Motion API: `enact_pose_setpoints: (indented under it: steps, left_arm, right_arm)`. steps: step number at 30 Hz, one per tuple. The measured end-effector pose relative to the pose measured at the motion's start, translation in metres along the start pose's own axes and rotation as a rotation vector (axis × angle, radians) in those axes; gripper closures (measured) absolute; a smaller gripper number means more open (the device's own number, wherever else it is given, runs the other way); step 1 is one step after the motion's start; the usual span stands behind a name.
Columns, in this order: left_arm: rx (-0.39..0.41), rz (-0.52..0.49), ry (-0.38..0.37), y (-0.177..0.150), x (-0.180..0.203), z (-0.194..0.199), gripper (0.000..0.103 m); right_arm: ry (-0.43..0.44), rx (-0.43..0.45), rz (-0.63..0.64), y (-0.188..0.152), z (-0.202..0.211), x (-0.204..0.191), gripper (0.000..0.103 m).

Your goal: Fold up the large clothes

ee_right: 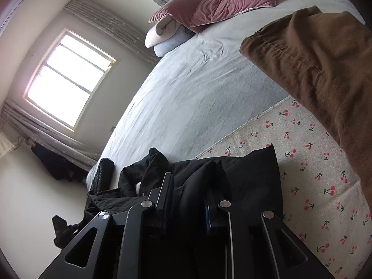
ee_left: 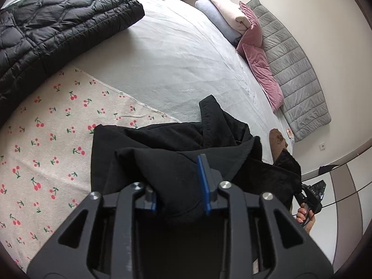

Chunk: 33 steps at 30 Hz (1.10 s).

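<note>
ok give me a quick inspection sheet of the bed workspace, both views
surface: pale grey bed sheet with a cream cherry-print cloth spread at the near end
job's things: black fabric garment lying bunched on the cherry-print cloth
clutter: black quilted puffer jacket, brown folded cloth, pink velvet pillows, folded pink and blue blankets
grippers: left hand-held gripper has its jaws parted around a fold of the garment; right hand-held gripper also parted, garment between its fingers, contact unclear
cables: thin dark line by the far wall, unclear what it is
surroundings: bright window, grey padded headboard, dark item on the floor
</note>
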<state>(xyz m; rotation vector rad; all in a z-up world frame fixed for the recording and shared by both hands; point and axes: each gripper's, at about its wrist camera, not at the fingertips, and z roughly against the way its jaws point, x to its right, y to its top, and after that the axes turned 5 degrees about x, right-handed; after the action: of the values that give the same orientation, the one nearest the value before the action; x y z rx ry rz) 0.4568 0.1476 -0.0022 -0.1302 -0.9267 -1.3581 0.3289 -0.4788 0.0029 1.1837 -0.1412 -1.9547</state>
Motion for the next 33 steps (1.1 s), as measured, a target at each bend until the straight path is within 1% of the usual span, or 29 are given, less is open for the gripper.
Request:
enact_pose_setpoints:
  steps: [1,2,3,4,5,6,7,9,11,12,14,15,17,18,19,20,21,22,23,24,25,27,30,33]
  left_arm:
    - [0.003,0.01,-0.005,0.002,-0.001,0.0,0.035]
    - [0.034,0.009,0.007,0.005,-0.001,0.003,0.03]
    - [0.064,0.001,0.013,0.007,-0.001,0.007,0.027]
    - [0.074,-0.002,0.012,0.01,-0.001,0.009,0.026]
    - [0.079,-0.001,0.027,0.012,-0.001,0.011,0.026]
    - [0.089,-0.015,0.062,0.013,0.0,0.014,0.023]
    - [0.103,-0.051,0.104,0.012,0.002,0.016,0.023]
    - [0.122,-0.17,0.198,0.007,0.011,0.016,0.022]
    - [0.119,-0.307,0.282,-0.001,0.02,0.011,0.022]
    - [0.107,-0.377,0.3,-0.005,0.024,0.006,0.022]
    - [0.07,-0.491,0.313,-0.013,0.032,-0.007,0.022]
    - [0.05,-0.53,0.314,-0.016,0.036,-0.015,0.022]
    - [0.015,-0.562,0.345,-0.019,0.039,-0.034,0.023]
    - [-0.006,-0.561,0.366,-0.021,0.039,-0.044,0.028]
    - [-0.025,-0.555,0.387,-0.022,0.037,-0.053,0.04]
    - [-0.043,-0.545,0.411,-0.025,0.035,-0.061,0.05]
    - [-0.05,-0.535,0.43,-0.029,0.033,-0.066,0.07]
    - [-0.035,-0.538,0.436,-0.034,0.034,-0.066,0.085]
    - [0.019,-0.567,0.458,-0.04,0.04,-0.061,0.086]
    - [0.09,-0.603,0.483,-0.046,0.048,-0.053,0.089]
    - [0.16,-0.627,0.479,-0.049,0.056,-0.041,0.089]
    - [0.283,-0.641,0.463,-0.046,0.07,-0.02,0.09]
    - [0.398,-0.61,0.439,-0.024,0.085,-0.007,0.09]
    - [0.511,-0.601,0.459,0.0,0.101,-0.013,0.09]
  right_arm:
    - [0.009,0.0,-0.01,0.001,-0.002,0.002,0.071]
    - [0.014,0.006,-0.023,0.001,-0.003,0.004,0.058]
    - [0.014,0.02,-0.036,0.002,-0.002,0.006,0.046]
    - [0.002,0.043,-0.037,0.003,0.001,0.008,0.043]
    - [-0.018,0.063,-0.024,0.005,0.004,0.008,0.042]
    - [-0.035,0.074,-0.007,0.007,0.007,0.008,0.041]
    - [-0.059,0.079,0.017,0.007,0.009,0.005,0.041]
    - [-0.127,0.087,0.121,0.004,0.013,-0.008,0.04]
    - [-0.175,0.094,0.272,-0.003,0.014,-0.027,0.037]
    - [-0.203,0.096,0.352,-0.009,0.012,-0.037,0.036]
    - [-0.255,0.076,0.495,-0.019,0.001,-0.052,0.036]
    - [-0.281,0.053,0.549,-0.024,-0.01,-0.057,0.036]
    - [-0.349,0.016,0.599,-0.03,-0.034,-0.057,0.036]
    - [-0.386,0.004,0.614,-0.032,-0.046,-0.055,0.036]
    - [-0.419,-0.007,0.626,-0.035,-0.057,-0.05,0.036]
    - [-0.453,-0.024,0.632,-0.039,-0.069,-0.044,0.04]
    - [-0.485,-0.04,0.639,-0.043,-0.078,-0.038,0.067]
    - [-0.514,-0.059,0.654,-0.048,-0.086,-0.034,0.087]
    - [-0.544,-0.064,0.668,-0.052,-0.09,-0.031,0.095]
    - [-0.545,-0.031,0.681,-0.055,-0.086,-0.031,0.096]
    - [-0.539,0.01,0.685,-0.055,-0.078,-0.033,0.097]
    - [-0.551,0.102,0.678,-0.048,-0.059,-0.038,0.097]
    - [-0.552,0.238,0.659,-0.029,-0.042,-0.052,0.097]
    - [-0.586,0.365,0.66,-0.009,-0.042,-0.073,0.097]
